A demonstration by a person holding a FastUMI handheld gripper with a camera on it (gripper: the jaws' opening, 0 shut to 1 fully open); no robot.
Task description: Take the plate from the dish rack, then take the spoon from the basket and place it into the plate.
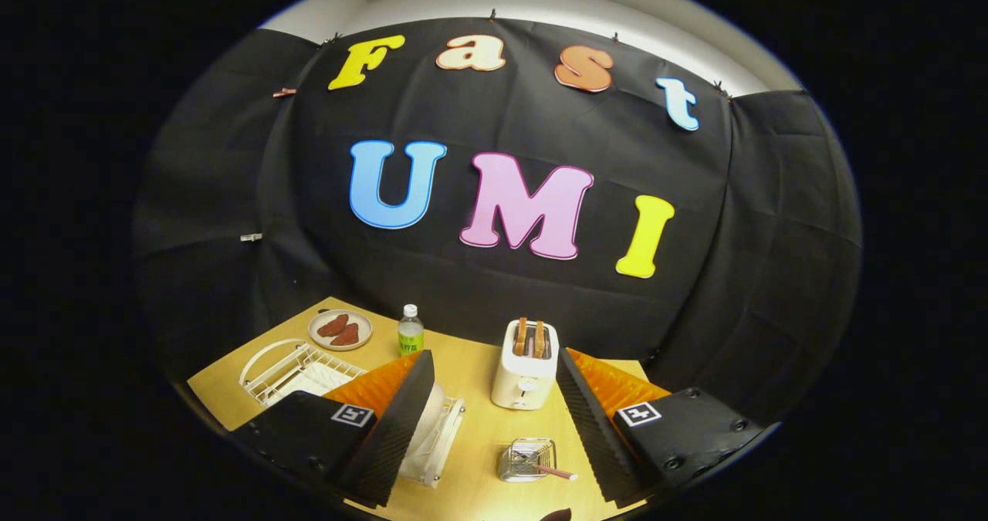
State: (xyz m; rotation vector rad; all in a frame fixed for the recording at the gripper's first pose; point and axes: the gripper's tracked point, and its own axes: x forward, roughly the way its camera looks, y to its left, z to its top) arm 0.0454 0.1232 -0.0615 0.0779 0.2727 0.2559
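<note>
both fingers (401, 428) of the gripper (494, 428) stand wide apart low over the wooden table (471, 367), and they hold nothing. between them, close in front, sits the small wire basket (526, 459) with the spoon (557, 472) inside; its handle sticks out toward the right finger. just beside the inner face of the left finger stands a white dish rack (432, 436), partly hidden by that finger, and something pale and upright in it looks like the plate, though i cannot be sure. farther ahead, between the fingers, is a white toaster (525, 367) with two slices in its slots. beyond the left finger lie a second wire rack (297, 370), a green-labelled bottle (410, 329) and a small dish (340, 329) with reddish food.

my judgement is that the first step is not yet done: the plate seems to be in the rack. the next move calls for turning the open gripper toward the left, bringing the fingers on both sides of the plate's rim, then closing and lifting it straight up out of the slots.
</note>
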